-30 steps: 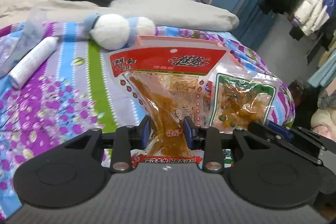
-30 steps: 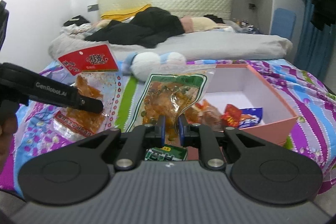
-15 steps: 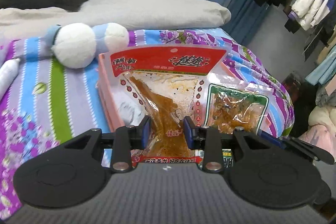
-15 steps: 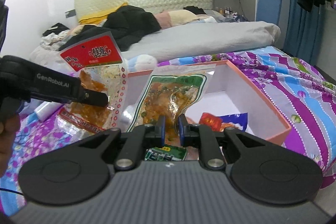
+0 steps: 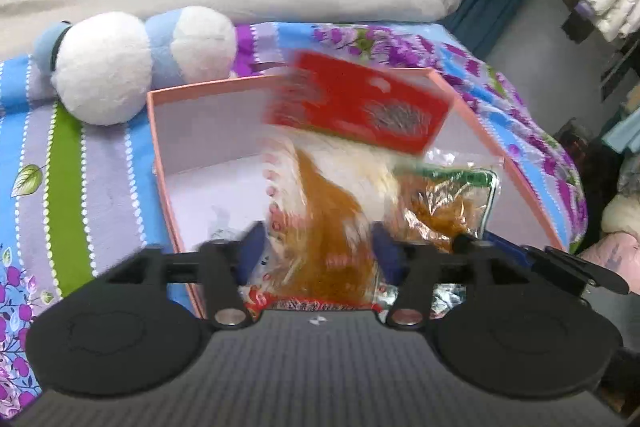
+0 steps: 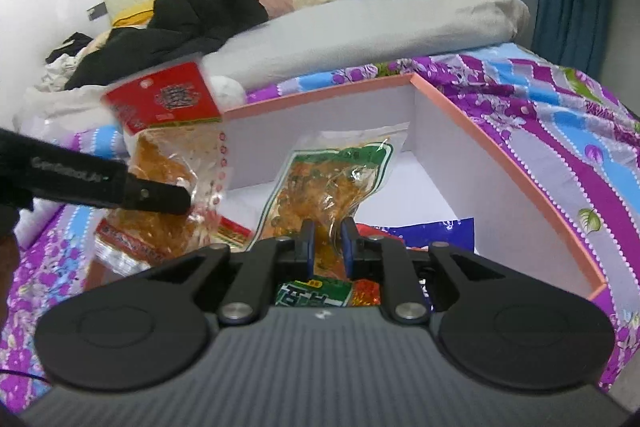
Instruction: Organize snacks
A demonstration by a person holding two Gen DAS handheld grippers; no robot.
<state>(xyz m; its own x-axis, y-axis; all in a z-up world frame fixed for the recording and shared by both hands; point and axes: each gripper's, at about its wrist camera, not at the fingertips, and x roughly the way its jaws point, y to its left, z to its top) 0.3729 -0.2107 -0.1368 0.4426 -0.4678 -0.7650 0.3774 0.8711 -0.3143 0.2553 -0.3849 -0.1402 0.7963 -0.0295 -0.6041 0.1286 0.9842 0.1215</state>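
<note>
the left gripper [image 5: 316, 251] is opening to drop the red bag [image 5: 340, 163] into the pink box [image 5: 160, 147], the right gripper [image 6: 327, 241] pinches the green bag [image 6: 328, 183], which should drop next

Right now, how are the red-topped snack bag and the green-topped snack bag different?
The red-topped snack bag is blurred and slipping from the left gripper, whose jaws are opening; the green-topped snack bag looks sharp, pinched in the right gripper. One label is red, the other green. Both hold orange food over the pink box.
</note>
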